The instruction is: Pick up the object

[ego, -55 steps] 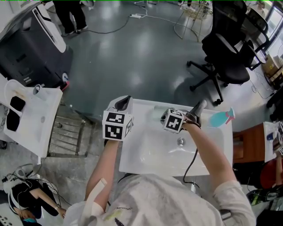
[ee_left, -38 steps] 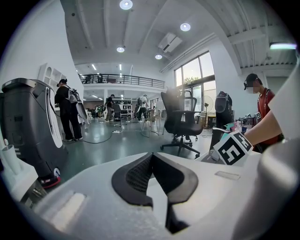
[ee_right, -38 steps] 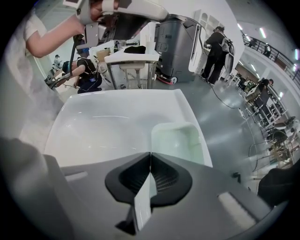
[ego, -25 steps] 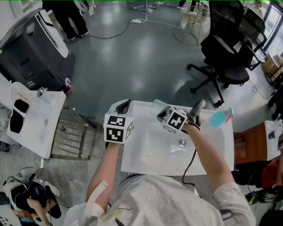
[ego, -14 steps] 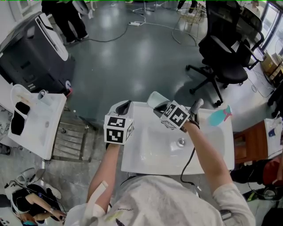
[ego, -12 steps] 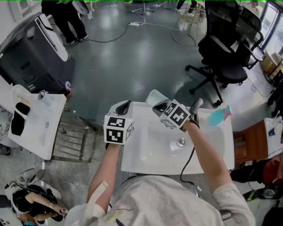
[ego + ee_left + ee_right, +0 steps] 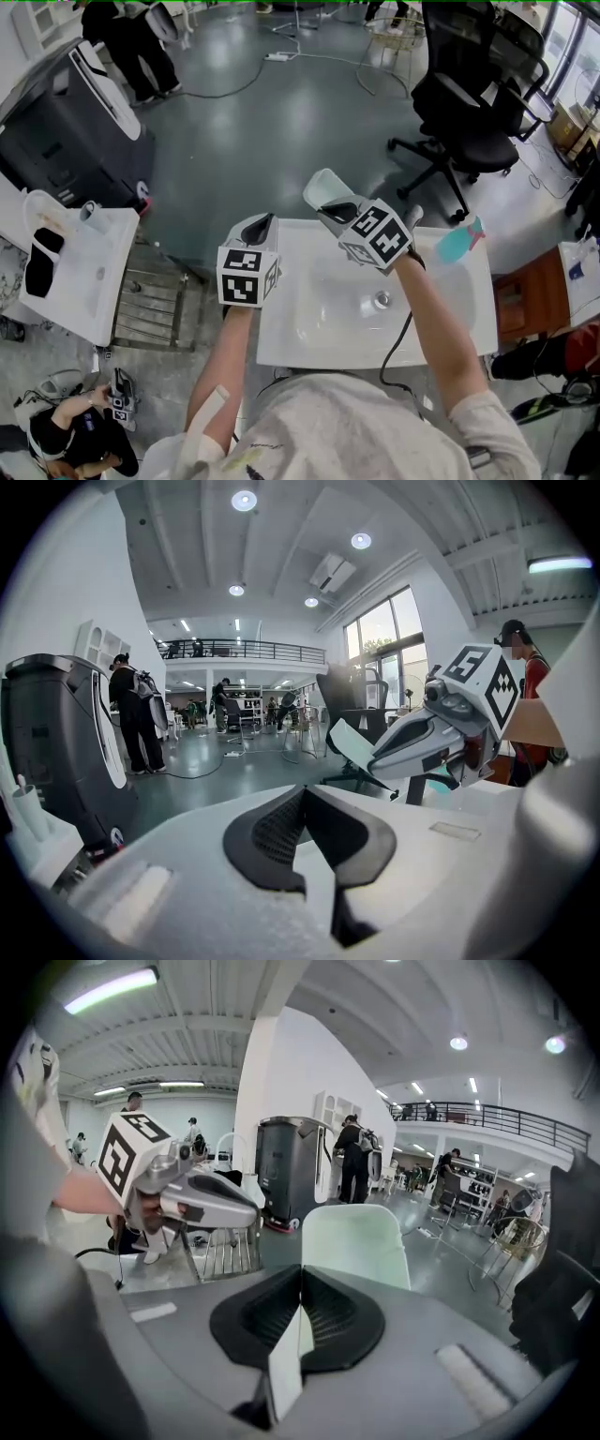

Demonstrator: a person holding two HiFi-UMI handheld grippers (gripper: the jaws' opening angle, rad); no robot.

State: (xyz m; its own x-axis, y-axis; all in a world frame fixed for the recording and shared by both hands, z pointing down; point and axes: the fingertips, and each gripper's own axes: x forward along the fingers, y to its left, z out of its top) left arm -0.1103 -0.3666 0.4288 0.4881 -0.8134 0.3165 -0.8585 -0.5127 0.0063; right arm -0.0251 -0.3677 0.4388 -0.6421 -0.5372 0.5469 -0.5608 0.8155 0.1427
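The object is a thin, pale green, rounded plate (image 7: pixel 322 189). My right gripper (image 7: pixel 339 212) is shut on its near edge and holds it in the air above the far rim of the white sink (image 7: pixel 281 349). In the right gripper view the plate (image 7: pixel 358 1243) sticks up out of the closed pads of the right gripper (image 7: pixel 301 1283). My left gripper (image 7: pixel 257 228) hangs over the sink's far left corner, shut and empty. From the left gripper view, the left gripper (image 7: pixel 305 806) shows its pads together, with the right gripper (image 7: pixel 412 745) and plate (image 7: pixel 351 748) beyond.
A faucet (image 7: pixel 410 218) and a teal spray bottle (image 7: pixel 456 242) stand at the sink's far right. The drain (image 7: pixel 382 300) lies in the basin. A black office chair (image 7: pixel 469 103) is beyond, a dark machine (image 7: pixel 66 112) and another white basin (image 7: pixel 70 272) at left.
My right gripper has risen from the basin with the pale green plate and tilted up. The left gripper has stayed where it was.
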